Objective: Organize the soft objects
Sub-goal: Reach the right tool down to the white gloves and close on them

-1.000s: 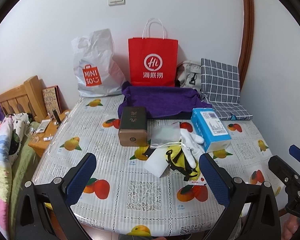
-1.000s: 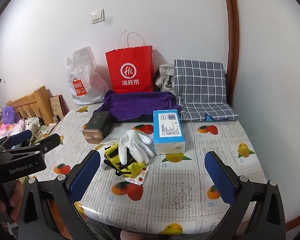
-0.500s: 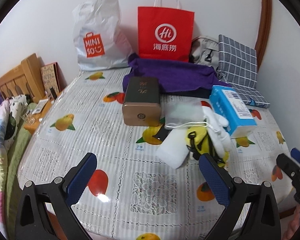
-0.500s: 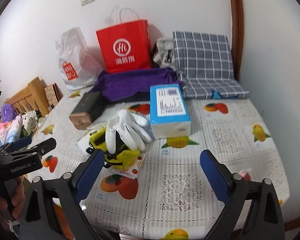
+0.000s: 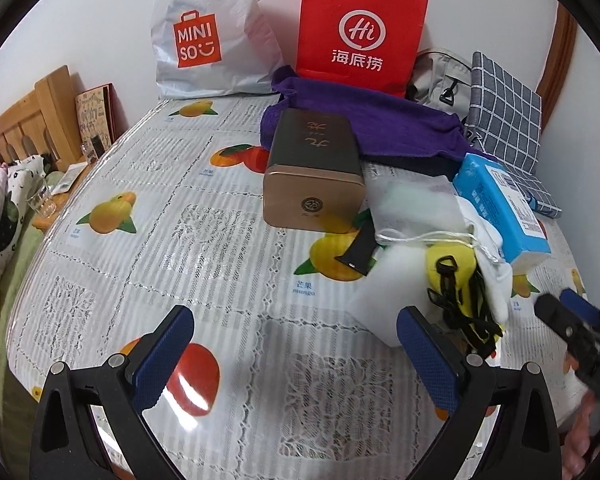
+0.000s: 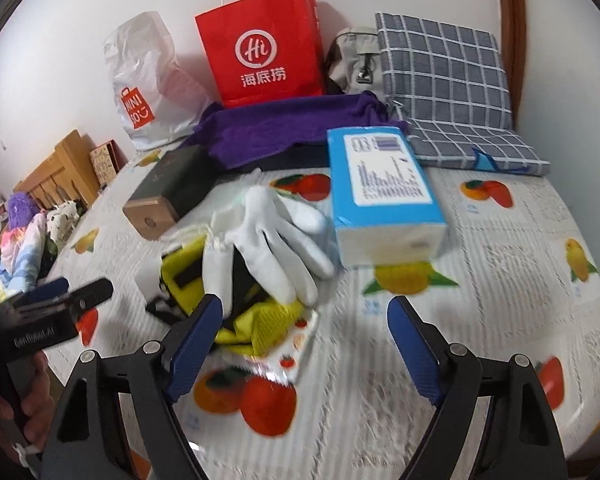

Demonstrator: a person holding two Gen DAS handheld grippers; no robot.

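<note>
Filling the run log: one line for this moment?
left tongs: open, empty | right tongs: open, just been closing, empty | white gloves: on yellow bag, untouched

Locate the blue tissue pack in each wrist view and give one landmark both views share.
Left wrist view: the blue tissue pack lies at the right edge of the table, right of the gold tin.
Right wrist view: the pack lies centre, just right of the white gloves.
Shared landmark: the red paper bag against the wall.

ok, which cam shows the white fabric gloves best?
Right wrist view: the white fabric gloves lie near centre, fingers spread over the yellow mesh item, though slightly blurred. Left wrist view shows only a sliver at the right, behind that yellow item.
</note>
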